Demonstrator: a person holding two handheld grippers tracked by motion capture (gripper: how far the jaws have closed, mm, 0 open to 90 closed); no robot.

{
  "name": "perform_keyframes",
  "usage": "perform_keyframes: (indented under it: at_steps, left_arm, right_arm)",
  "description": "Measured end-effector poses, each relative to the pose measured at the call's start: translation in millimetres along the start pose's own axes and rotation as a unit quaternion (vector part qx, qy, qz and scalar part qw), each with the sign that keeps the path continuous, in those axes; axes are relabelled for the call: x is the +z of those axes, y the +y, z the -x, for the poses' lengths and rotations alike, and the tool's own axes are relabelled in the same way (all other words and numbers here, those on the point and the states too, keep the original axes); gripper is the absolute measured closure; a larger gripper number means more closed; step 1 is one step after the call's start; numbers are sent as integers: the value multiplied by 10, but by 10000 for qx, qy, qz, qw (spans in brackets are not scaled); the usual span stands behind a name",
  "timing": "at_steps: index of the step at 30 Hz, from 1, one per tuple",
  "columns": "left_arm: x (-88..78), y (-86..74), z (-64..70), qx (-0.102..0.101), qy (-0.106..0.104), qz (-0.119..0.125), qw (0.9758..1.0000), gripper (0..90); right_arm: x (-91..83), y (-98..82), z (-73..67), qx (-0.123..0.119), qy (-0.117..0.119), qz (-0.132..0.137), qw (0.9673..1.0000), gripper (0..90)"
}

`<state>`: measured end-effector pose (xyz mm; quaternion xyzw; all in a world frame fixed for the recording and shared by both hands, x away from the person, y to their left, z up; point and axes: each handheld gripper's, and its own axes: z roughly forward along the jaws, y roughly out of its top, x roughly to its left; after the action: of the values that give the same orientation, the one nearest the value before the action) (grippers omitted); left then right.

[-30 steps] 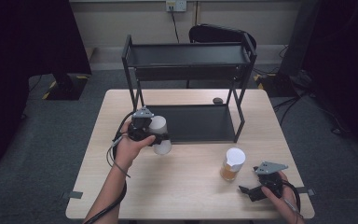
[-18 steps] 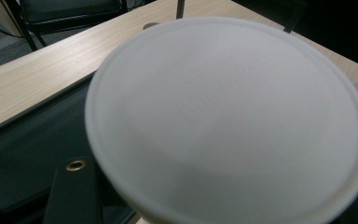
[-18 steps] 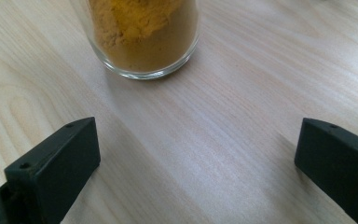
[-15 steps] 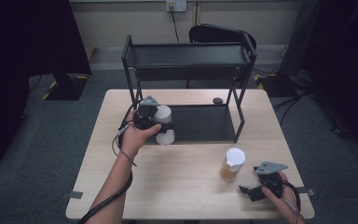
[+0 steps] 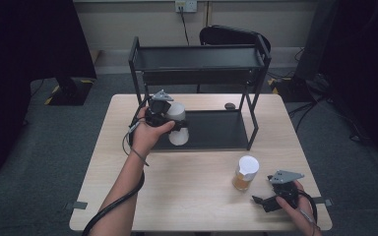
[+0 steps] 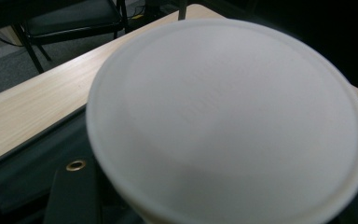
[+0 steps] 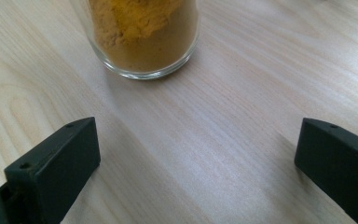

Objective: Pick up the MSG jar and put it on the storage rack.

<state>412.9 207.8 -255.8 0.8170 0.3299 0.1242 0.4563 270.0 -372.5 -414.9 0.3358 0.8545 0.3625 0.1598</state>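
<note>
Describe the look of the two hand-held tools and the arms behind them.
Both tools, left and right, are black, each topped by a grey three-cornered plate and trailing a black cable. The right tool's jaws are blocky and black with small holes. Both forearms are bare, with no sleeves showing.

No legible text, label, brand, number or sign appears in any view. The white cup (image 6: 228, 121) carries faint embossed marks on its base in the left gripper view, too blurred to read. The jar (image 7: 144, 35) of yellow powder has no label on its visible side.
</note>
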Motion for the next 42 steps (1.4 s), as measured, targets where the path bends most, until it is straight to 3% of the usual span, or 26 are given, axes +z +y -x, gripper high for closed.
perform_keyframes:
  at_steps: [20, 42]
  left_arm:
    - [-133, 384, 34, 62, 120, 53, 9999, 350]
    - [-274, 811, 100, 213, 67, 54, 9997, 350]
  right_arm:
    - [1, -1, 0, 0, -2, 6, 10000, 0]
    - [1, -1, 0, 2, -1, 6, 10000, 0]
